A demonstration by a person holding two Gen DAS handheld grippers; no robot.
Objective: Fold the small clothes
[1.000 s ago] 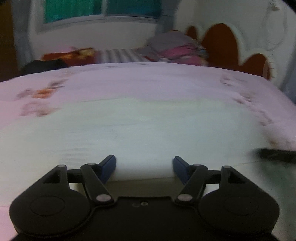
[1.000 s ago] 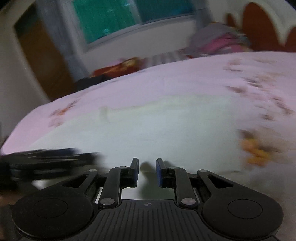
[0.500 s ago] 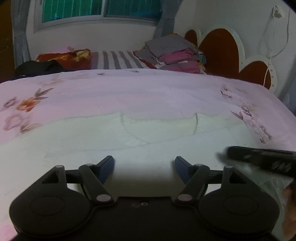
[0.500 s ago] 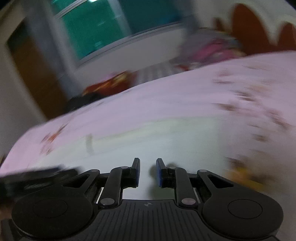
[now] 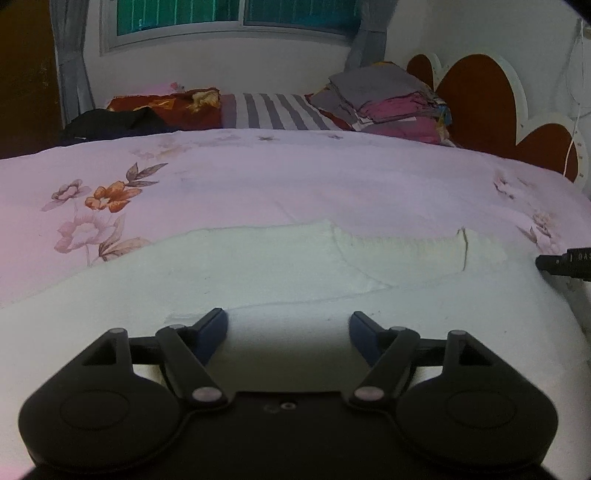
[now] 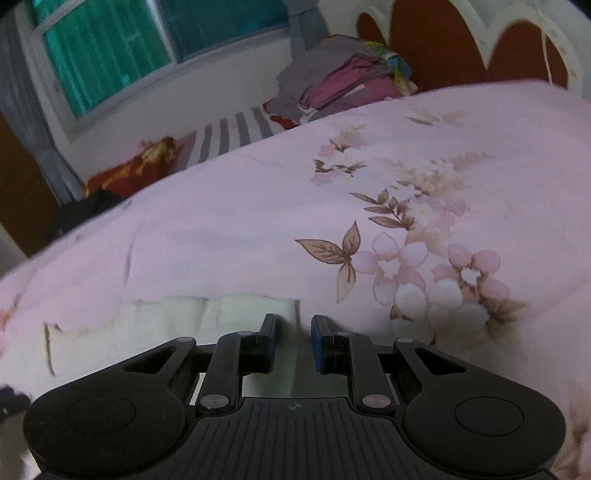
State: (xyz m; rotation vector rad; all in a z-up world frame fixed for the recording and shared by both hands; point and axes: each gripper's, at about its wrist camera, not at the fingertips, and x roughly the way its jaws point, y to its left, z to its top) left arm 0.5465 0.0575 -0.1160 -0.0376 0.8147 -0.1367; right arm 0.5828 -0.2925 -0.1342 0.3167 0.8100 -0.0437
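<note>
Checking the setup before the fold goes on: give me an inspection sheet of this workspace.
Surface: pink floral bedspread, smooth.
Job's things: white garment lying flat on the bedspread.
Clutter: folded clothes pile, striped pillow, dark clothing, all at the far edge.
Grippers: left gripper open, over the garment, nothing between the jaws; right gripper narrowly open at the garment's edge, not gripping.
Cables: white cord by the headboard.
Surroundings: window, curtains.
</note>
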